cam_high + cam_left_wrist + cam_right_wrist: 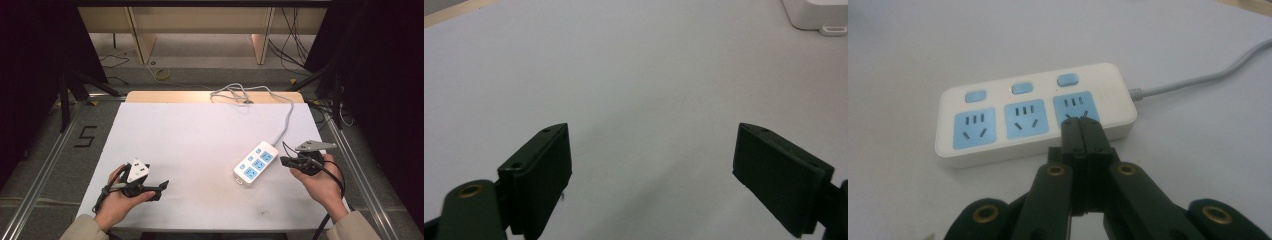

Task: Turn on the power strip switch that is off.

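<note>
On the right half of the white table [190, 145], a white power strip [256, 163] with three blue sockets and three blue switches is laid at a slant, its grey cord [286, 120] running off toward the far edge, where it is looped loosely. The right gripper [283, 161] is held just beside the strip's right-hand long edge in the high view, with its jaws pressed together and nothing between them. In the right gripper view the closed tips [1080, 125] are seen pointed at the socket [1075, 108] nearest the cord end, below the switch [1068, 79] that belongs to it; whether the tips already touch the plastic cannot be told for certain, since the jaws cover the spot, but they appear to hover just short of it.

The left gripper [161, 186] is rested low at the near left of the table, well apart from the strip, with its jaws spread wide and empty; in the left gripper view only a corner of the strip [819, 15] is caught at the upper right.

The step in hand is judged to be an approach with a closed tip, most likely to press one of the switches. For that, the tips would have to be carried a little farther across the strip, past the socket, and then lowered squarely onto the small button. Since the strip lies loose on the table, it may slide under a slanted push, so a straight downward press would be called for, or a steadying hold from the left gripper.
</note>
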A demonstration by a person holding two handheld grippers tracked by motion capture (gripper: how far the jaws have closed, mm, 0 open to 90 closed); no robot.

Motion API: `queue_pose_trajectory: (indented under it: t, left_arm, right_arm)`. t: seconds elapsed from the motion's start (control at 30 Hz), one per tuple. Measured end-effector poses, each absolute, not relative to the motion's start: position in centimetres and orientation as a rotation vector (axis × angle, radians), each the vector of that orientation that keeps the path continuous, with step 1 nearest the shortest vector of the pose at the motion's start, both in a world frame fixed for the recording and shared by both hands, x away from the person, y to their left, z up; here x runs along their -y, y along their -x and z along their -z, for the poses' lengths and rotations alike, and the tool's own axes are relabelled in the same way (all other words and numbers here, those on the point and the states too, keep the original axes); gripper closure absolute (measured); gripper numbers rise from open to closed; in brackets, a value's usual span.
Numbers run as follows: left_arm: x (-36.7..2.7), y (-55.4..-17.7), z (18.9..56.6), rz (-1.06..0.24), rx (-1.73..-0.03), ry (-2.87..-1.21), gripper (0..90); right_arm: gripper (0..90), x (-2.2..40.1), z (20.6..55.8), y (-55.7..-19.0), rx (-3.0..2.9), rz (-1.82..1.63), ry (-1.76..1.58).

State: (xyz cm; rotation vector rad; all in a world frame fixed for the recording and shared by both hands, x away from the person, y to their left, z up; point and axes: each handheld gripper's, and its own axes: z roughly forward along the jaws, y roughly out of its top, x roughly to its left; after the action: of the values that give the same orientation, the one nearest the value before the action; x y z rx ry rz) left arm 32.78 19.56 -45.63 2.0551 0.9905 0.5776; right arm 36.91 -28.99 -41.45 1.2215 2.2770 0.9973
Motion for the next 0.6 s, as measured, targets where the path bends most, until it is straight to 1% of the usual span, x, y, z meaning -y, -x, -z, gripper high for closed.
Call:
queue_pose_trajectory:
  t: [0.6]
  left_arm:
    - [-19.57, -32.79, 45.63, -0.583, -0.991, -2.057, 15.5]
  right_arm:
    - [90.0, 28.40, 40.94, -37.86, -2.299, -0.970, -1.230]
